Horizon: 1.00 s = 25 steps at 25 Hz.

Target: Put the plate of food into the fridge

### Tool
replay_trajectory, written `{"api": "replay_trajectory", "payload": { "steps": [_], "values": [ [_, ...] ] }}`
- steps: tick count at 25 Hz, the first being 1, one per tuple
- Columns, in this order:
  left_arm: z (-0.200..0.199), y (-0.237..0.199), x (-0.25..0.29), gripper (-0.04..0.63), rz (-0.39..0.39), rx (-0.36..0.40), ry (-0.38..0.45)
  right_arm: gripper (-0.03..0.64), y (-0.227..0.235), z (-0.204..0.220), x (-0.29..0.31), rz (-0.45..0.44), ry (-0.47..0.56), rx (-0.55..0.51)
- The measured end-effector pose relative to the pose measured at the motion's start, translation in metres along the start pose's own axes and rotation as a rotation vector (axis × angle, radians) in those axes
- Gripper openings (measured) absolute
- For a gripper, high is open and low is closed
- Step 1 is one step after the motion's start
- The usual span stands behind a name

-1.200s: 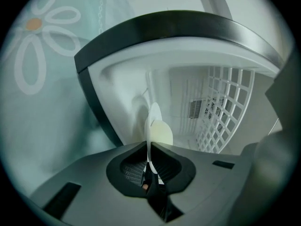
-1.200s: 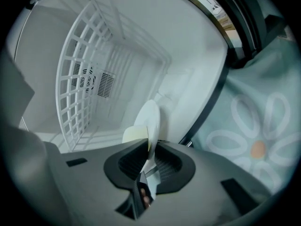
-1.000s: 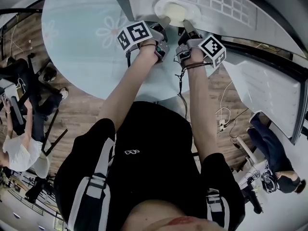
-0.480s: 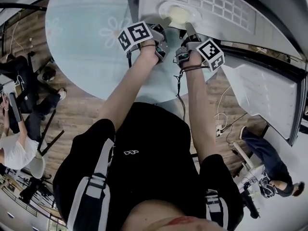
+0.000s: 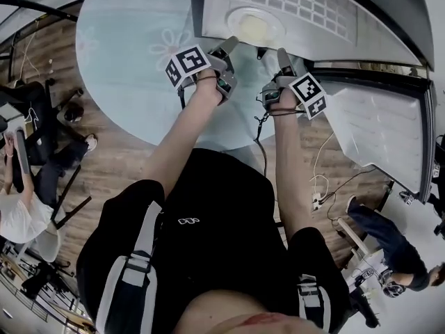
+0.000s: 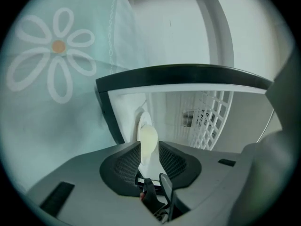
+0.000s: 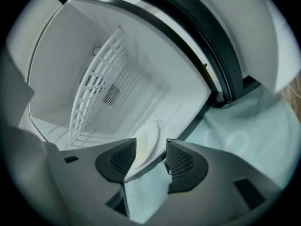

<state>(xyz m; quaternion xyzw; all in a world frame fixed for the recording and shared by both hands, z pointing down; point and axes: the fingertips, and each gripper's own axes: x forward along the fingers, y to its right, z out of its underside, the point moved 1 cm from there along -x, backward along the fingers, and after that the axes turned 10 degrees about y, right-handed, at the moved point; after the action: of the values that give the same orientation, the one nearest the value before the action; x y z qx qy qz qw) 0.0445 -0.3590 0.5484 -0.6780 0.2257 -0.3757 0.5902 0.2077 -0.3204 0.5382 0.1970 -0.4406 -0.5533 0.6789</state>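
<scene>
1. Your left gripper (image 5: 228, 46) and right gripper (image 5: 282, 54) hover over the table (image 5: 132, 68) at the mouth of the fridge (image 5: 334, 12). Both sets of jaws are opening and grip nothing.
2. Just beyond them, the plate of food (image 5: 256, 25) rests on the fridge floor, in line with both jaws but untouched.
3. Placement looks done. By my judgement, you only have to pull clear and shut the door (image 5: 382, 131).

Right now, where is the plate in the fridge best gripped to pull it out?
Grip the plate by its near rim, coming in through the open front of the fridge. It lies flat on the fridge floor with food in the middle, so the thin bare rim facing the opening likely offers the only clean pinch.
</scene>
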Motion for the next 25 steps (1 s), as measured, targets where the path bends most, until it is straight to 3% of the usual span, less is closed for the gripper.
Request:
{"api": "replay_trajectory", "payload": {
  "steps": [3,5,7,9,15,18,22,25],
  "values": [
    [0.005,0.021,-0.015,0.011,0.078,-0.068,0.069,0.183,-0.001,-0.008,-0.015,-0.103,0.016,0.049],
    [0.005,0.042,-0.031,0.002,0.161,-0.068,0.12,0.161,-0.008,-0.009,-0.028,-0.173,0.036,0.064],
    [0.009,0.059,-0.051,0.002,0.222,-0.044,0.15,0.138,-0.017,-0.009,-0.046,-0.224,0.058,0.062],
    [0.015,0.075,-0.071,0.002,0.272,-0.015,0.172,0.016,-0.032,-0.012,-0.066,-0.29,0.076,0.048],
    [0.062,0.135,-0.119,0.0,0.467,0.165,0.183,-0.002,-0.084,-0.037,-0.128,-0.534,0.084,-0.132],
    [0.08,0.149,-0.136,0.0,0.479,0.358,0.208,-0.002,-0.107,-0.045,-0.153,-0.625,0.093,-0.276],
    [0.114,0.175,-0.163,0.0,0.488,0.786,0.277,-0.002,-0.11,-0.055,-0.186,-0.623,0.148,-0.529],
    [0.125,0.191,-0.177,0.0,0.422,1.046,0.382,-0.002,-0.112,-0.061,-0.194,-0.606,0.18,-0.642]
  ]
}}
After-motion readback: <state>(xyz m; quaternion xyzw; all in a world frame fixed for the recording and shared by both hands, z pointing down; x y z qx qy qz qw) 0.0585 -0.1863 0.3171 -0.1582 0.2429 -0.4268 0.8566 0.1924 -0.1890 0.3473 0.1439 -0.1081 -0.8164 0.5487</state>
